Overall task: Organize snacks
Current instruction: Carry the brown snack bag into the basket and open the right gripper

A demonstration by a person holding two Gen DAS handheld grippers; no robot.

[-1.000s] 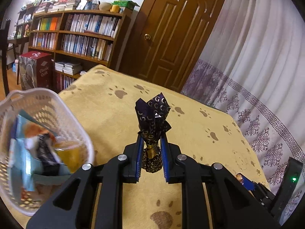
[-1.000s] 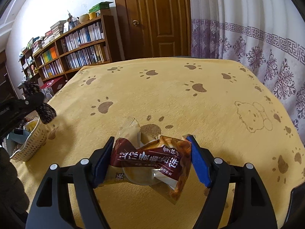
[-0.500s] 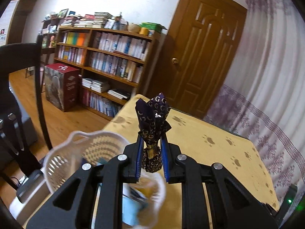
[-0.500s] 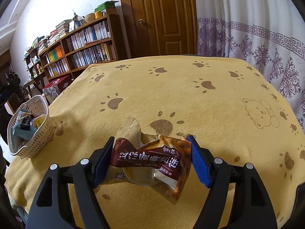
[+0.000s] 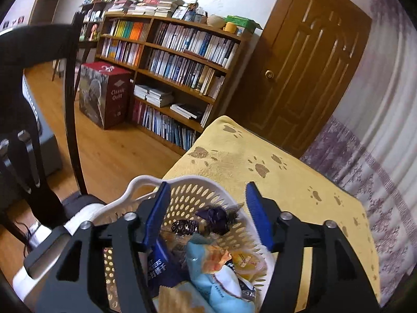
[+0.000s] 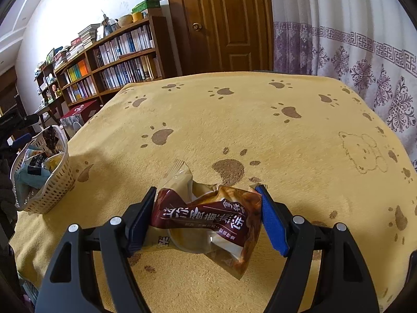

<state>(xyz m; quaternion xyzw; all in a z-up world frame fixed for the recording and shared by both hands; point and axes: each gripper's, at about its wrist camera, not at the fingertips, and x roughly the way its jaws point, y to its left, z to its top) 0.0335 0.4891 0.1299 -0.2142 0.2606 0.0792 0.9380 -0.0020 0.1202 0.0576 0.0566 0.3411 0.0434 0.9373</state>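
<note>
My left gripper (image 5: pixel 207 216) has just sprung wide and dropped the dark twist-wrapped candy (image 5: pixel 216 215) into the white basket (image 5: pixel 198 195), right below its fingers: one snack filed. My right gripper (image 6: pixel 207 217) clamps the brown pastry packet (image 6: pixel 208 216), basket well off left.

The left gripper (image 5: pixel 207 215) hangs with its two blue-padded fingers (image 5: pixel 156 215) spread wide apart and nothing between them, angled downward. Its black frame arms splay out toward the camera on both sides. The right gripper (image 6: pixel 207 217) is held roughly level and low, its blue-padded fingers (image 6: pixel 271 220) drawn in and pressing from either side on what it carries, so the jaws stand partly closed around that load.
</note>
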